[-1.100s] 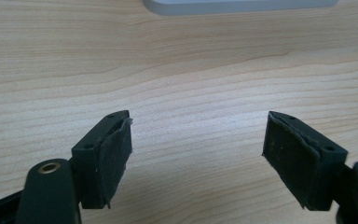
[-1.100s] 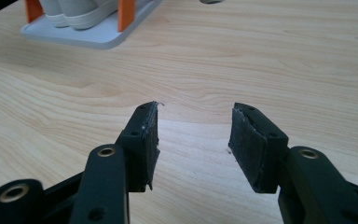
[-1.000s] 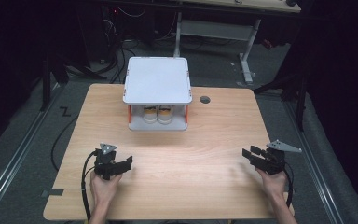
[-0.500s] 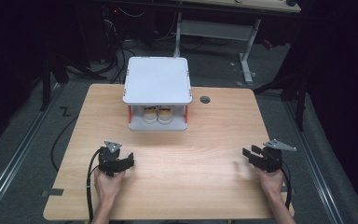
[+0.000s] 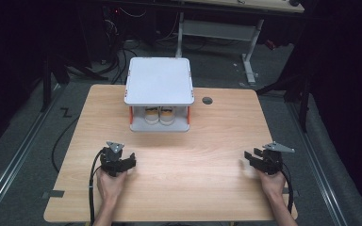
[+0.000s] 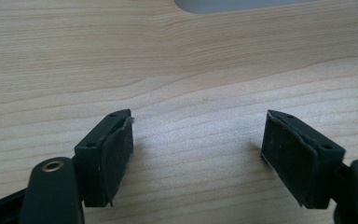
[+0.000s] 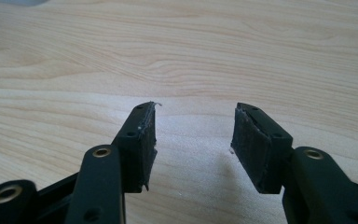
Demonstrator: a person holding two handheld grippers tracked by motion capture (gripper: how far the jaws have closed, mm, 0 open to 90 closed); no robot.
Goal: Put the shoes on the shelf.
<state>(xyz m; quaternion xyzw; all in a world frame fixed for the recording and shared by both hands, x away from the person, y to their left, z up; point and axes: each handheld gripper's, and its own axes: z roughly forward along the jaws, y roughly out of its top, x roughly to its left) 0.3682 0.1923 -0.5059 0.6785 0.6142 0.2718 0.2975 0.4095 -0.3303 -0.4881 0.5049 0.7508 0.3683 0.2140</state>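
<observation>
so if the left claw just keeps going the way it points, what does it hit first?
Probably the grey base of the white two-tier stand: bare table lies ahead of the open left claw, with the base's edge at the far end. Height is unclear.

Left claw (image 5: 124, 162) and right claw (image 5: 253, 159) both nearer the table's near edge, slightly inward.

- A white two-tier stand (image 5: 159, 89) sits at the middle of the table's (image 5: 207, 188) far edge; it is the one obstacle standing on the top.
- Two cups (image 5: 159, 115) occupy its lower shelf, leaving little room under the top plate.
- Bare wood runs from the stand to the near edge and out to both side edges.
- The left gripper (image 5: 118, 164) and right gripper (image 5: 260, 161) rest near the near corners, well apart, jaws spread over bare wood.
</observation>
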